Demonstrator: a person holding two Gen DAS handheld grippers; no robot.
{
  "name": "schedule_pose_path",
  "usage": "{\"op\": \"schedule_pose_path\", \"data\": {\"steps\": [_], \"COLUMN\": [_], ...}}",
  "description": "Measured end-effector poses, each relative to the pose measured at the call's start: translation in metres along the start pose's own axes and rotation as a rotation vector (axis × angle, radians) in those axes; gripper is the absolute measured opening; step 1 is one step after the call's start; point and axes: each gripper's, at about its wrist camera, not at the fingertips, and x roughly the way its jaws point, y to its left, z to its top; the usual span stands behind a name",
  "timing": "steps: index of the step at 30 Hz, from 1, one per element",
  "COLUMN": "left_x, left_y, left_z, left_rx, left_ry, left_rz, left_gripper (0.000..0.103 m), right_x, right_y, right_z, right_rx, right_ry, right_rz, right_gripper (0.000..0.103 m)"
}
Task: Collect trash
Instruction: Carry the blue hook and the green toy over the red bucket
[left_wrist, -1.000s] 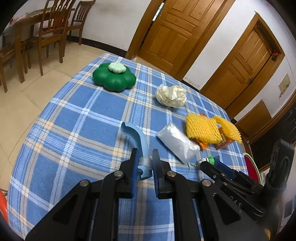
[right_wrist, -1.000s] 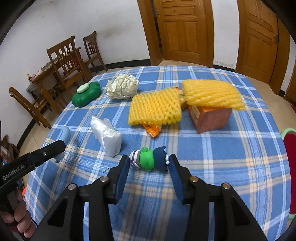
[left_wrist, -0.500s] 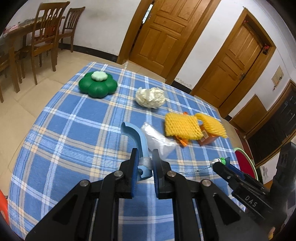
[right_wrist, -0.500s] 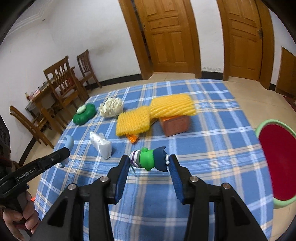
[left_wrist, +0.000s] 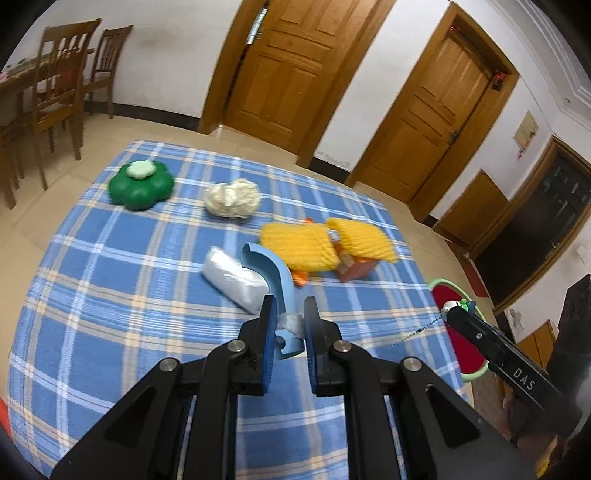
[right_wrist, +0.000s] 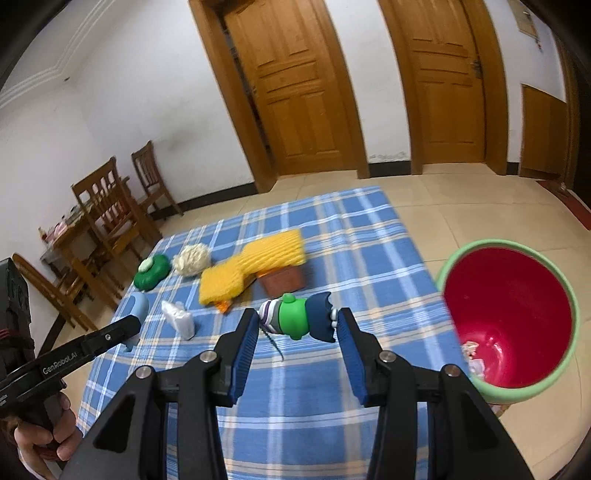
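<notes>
Reading "DAS", right tongs (right_wrist: 297, 323) clamp a green toy (right_wrist: 295, 320); left tongs (left_wrist: 290, 319), "GenRobot.AI", grip a blue scoop (left_wrist: 275, 275)

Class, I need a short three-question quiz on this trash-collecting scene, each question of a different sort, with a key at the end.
1. True or false: the left gripper is shut on a blue curved handle.
2. The right gripper holds: A) yellow foam net B) small green toy C) white bag.
3. Fill in: the bin beside the table is ____ inside.

Key: 1 true; 2 B, the small green toy; 3 red.
</notes>
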Motion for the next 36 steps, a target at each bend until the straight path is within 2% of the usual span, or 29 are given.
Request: {"op": "schedule_pose_path", "data": {"steps": [17,28,36], "left_x": [0.028,0.066,0.095], "left_y": [-0.100,-0.163,-0.201], "left_z": [0.002,-0.007,-0.018], "left_rx": [0.174,0.289,0.360], "left_ry": [0.076,0.148,0.202], "left_rz": [-0.126,-0.170,-0.197], "left_gripper": [0.014,0.014,0.014], "right_x": [-0.042,-0.044,-0.044], "right_y": [-0.106,-0.172,-0.205], "right_z": [-0.001,-0.015,-0.026], "right_rx": [0.203,0.330,0.405], "right_ry": [-0.089,-0.081,-0.081], "right_rz": [-0.142,-0.214,-0.242], "right_gripper": [0.047,0.048,0.049]}}
